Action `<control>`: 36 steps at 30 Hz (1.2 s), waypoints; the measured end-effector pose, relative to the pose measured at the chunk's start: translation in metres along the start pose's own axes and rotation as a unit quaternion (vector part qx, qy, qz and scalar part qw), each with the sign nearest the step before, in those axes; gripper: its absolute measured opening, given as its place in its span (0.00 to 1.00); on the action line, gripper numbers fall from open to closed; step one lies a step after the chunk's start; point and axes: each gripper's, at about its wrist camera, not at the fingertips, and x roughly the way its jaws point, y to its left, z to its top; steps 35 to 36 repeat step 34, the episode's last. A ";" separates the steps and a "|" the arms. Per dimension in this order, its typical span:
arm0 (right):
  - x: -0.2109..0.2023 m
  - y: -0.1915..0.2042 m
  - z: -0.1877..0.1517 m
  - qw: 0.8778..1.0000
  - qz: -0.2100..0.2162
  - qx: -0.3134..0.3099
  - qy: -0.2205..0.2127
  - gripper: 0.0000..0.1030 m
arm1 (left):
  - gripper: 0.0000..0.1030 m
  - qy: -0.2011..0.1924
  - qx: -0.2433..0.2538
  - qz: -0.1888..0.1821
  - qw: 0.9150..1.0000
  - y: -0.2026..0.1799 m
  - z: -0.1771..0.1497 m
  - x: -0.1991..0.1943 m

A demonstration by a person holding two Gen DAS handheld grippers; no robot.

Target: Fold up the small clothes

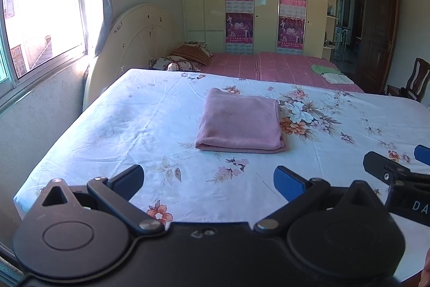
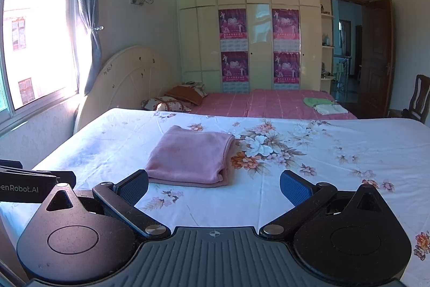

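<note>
A pink cloth lies folded into a neat rectangle on the white floral sheet; it also shows in the right wrist view. My left gripper is open and empty, held back from the cloth's near edge. My right gripper is open and empty, just short of the cloth's near edge; part of it shows at the right of the left wrist view.
A bed with a pink cover stands behind, with pillows and folded green and white clothes. Window wall at the left, wardrobe at the back, chair and open door at the right.
</note>
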 end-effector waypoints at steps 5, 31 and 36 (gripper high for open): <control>0.004 -0.002 0.001 1.000 -0.001 0.000 0.004 1.00 | 1.00 0.005 -0.001 0.000 1.000 -0.002 0.001 0.004; 0.022 -0.003 -0.001 1.000 0.002 0.003 0.020 1.00 | 0.94 0.006 0.018 0.007 1.000 -0.004 0.001 0.024; 0.025 -0.003 -0.001 1.000 0.000 0.005 0.023 1.00 | 0.94 0.008 0.017 0.017 1.000 -0.003 0.002 0.028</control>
